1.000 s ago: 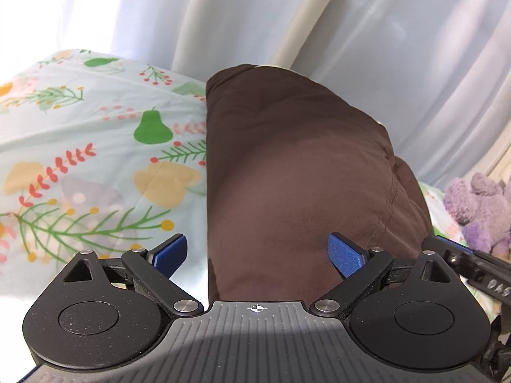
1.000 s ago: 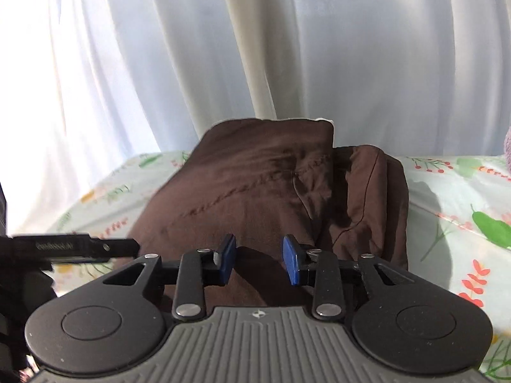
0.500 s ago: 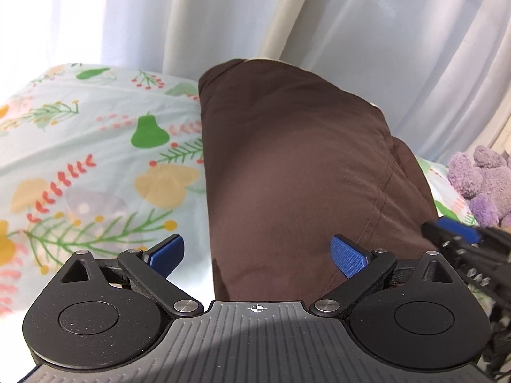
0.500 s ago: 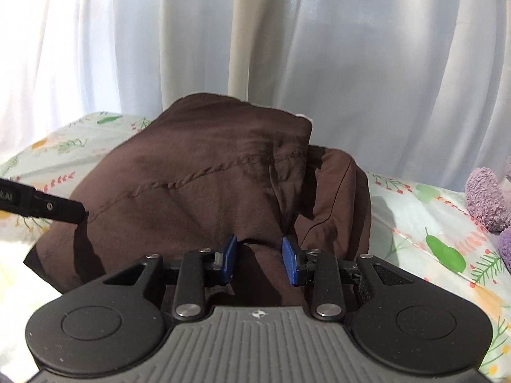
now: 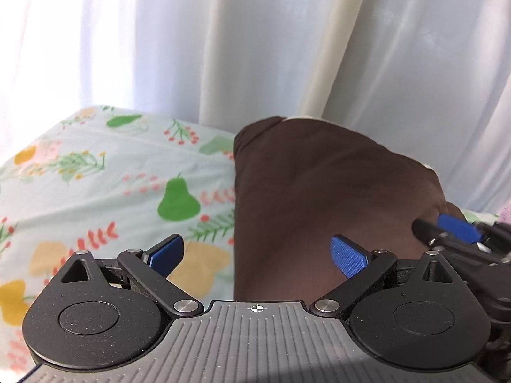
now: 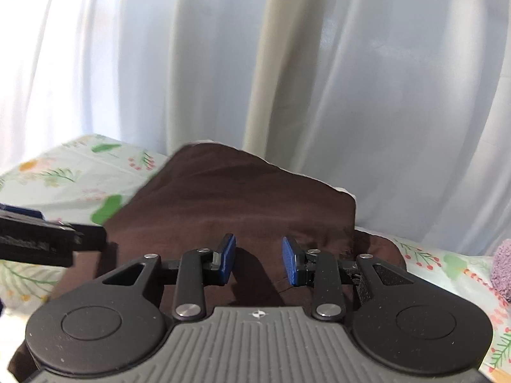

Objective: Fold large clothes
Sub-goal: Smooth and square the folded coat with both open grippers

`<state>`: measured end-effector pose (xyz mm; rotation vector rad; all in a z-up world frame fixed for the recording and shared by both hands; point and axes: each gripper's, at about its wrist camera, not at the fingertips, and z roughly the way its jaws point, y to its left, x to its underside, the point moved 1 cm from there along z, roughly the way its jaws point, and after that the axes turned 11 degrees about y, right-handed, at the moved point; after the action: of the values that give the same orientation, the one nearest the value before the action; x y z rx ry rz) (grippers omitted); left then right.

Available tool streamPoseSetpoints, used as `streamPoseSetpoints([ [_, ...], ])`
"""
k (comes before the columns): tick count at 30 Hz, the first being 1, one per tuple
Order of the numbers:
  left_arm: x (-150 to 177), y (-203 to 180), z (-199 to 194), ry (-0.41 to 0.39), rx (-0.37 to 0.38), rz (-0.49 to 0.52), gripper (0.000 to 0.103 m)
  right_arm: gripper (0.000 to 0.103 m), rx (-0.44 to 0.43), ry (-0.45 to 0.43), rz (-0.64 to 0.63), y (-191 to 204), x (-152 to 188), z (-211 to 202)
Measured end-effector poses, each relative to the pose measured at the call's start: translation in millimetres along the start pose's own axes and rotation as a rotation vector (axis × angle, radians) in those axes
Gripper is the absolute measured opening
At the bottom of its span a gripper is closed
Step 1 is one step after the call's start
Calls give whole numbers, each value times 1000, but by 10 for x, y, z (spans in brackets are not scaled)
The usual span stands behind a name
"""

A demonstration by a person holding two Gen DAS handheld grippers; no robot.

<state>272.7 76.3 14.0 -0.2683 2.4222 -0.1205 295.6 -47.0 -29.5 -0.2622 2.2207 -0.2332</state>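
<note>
A dark brown garment (image 5: pixel 313 198) lies folded in a thick pile on a fruit-and-flower printed sheet (image 5: pixel 95 175). It also shows in the right wrist view (image 6: pixel 242 204). My left gripper (image 5: pixel 257 255) is wide open and empty, held over the garment's near left edge. My right gripper (image 6: pixel 258 260) is open with a narrower gap, empty, over the garment's near middle. Each gripper's tip shows in the other's view: the right one at the right edge (image 5: pixel 456 233), the left one at the left edge (image 6: pixel 48 239).
White curtains (image 6: pixel 287 63) hang close behind the bed. A purple plush toy (image 6: pixel 503 268) sits at the far right on the sheet (image 6: pixel 64 172). Bare sheet lies to the left of the garment.
Both views have tilted up, showing more curtain and less garment. The right gripper's fingers have opened a little wider. The garment has not visibly moved.
</note>
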Motion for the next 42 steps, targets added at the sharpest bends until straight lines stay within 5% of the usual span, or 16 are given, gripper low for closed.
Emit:
streamPoseSetpoints([
  [6, -98, -450, 345, -7, 89, 36, 102, 31, -65, -16, 185, -391, 343, 348],
  [9, -10, -548, 509, -24, 24, 56, 103, 31, -42, -56, 173, -367, 435, 359],
  [12, 35, -445, 565, -46, 56, 19, 103, 31, -32, -81, 168, -340, 481, 327],
  [16, 47, -385, 480, -38, 67, 30, 103, 36, -39, -86, 186, -354, 558, 89],
  [21, 310, -181, 119, 11, 107, -82, 103, 38, -31, -119, 178, -334, 1047, -416],
  [25, 552, -201, 10, -2, 101, -72, 103, 40, -39, -108, 159, -380, 1371, -467],
  [36, 549, -321, -23, 9, 24, 78, 103, 40, -33, -11, 82, -358, 1223, -481],
  [39, 597, -249, -260, 82, 77, 76, 103, 45, -9, 37, 132, -336, 1229, -755],
  [42, 814, -176, -537, 149, 92, 116, 103, 69, 36, 103, 148, -224, 1388, -1120],
])
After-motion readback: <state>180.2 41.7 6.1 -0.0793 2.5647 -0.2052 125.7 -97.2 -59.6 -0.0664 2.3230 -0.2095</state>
